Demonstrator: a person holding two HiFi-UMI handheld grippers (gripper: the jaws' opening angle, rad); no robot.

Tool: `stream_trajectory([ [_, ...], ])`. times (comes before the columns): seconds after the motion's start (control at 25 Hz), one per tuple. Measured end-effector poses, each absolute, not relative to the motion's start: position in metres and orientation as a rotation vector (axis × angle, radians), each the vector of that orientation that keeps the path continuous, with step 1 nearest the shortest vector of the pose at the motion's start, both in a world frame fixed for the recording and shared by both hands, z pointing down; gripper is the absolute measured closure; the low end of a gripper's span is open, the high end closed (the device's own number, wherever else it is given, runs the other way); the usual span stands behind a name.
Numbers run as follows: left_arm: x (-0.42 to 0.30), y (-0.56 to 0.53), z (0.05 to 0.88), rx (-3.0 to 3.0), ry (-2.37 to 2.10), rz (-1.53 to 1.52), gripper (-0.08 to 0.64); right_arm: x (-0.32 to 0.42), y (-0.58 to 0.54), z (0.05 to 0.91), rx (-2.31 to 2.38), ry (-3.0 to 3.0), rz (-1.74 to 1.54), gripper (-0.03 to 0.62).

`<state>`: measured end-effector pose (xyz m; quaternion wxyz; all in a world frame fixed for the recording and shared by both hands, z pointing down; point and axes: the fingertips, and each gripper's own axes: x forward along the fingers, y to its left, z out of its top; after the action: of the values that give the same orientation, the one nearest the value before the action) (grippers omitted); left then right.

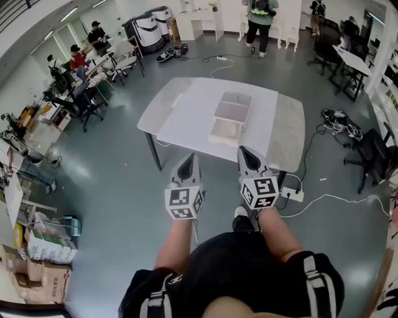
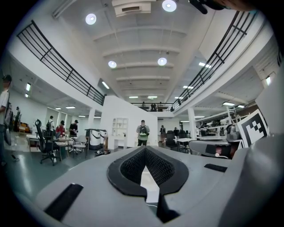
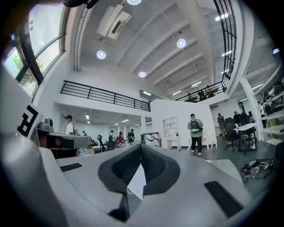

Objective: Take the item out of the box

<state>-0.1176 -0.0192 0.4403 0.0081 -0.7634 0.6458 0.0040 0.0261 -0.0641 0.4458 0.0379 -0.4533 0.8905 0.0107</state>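
A wide hall with a grey floor [image 1: 112, 186] holds one white table [image 1: 186, 118] in the middle, and desks and chairs stand along the edges. On the table sits one pale box [image 1: 233, 107], near the centre and toward the far side. One flat white piece [image 1: 225, 132] lies just in front of it, touching it. The item inside the box cannot be made out from here. One person in a green top [image 1: 260, 18] stands beyond the table's far end.

Two grippers hang side by side over the floor, short of the table's near edge and well apart from the box. The left gripper [image 1: 189, 156] has its two jaws together at the tips, with nothing between them. The right gripper [image 1: 243, 149] is closed the same way and is also empty. Each carries one marker cube [image 1: 185, 202]. One white power strip [image 1: 292, 194] lies on the floor by the right gripper, with a cable running off to the right
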Motion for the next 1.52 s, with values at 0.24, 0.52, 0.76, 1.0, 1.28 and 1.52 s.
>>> stream_trajectory([
  [0.24, -0.129, -0.094, 0.436, -2.388, 2.056, 0.011, 0.555, 0.013, -0.139, 0.445, -1.37, 2.777, 0.011, 0.58],
  [0.52, -0.114, -0.178, 0.436, -2.401, 2.088, 0.002, 0.555, 0.019, -0.221, 0.454, -1.344, 2.833, -0.048, 0.58],
  [0.76, -0.101, -0.251, 0.436, -2.412, 2.085, -0.029, 0.555, 0.027, -0.293, 0.461, -1.336, 2.859, -0.094, 0.58],
  [1.0, -0.088, -0.303, 0.439, -2.43, 2.099, -0.06, 0.555, 0.031, -0.345, 0.461, -1.319, 2.882, -0.134, 0.58],
  [1.28, -0.098, -0.341, 0.449, -2.486, 2.012, -0.125, 0.555, 0.019, -0.379, 0.477, -1.393, 2.845, -0.192, 0.58],
  [1.52, -0.116, -0.354, 0.457, -2.54, 1.963, -0.154, 0.555, 0.001, -0.391, 0.488, -1.482, 2.823, -0.217, 0.58],
])
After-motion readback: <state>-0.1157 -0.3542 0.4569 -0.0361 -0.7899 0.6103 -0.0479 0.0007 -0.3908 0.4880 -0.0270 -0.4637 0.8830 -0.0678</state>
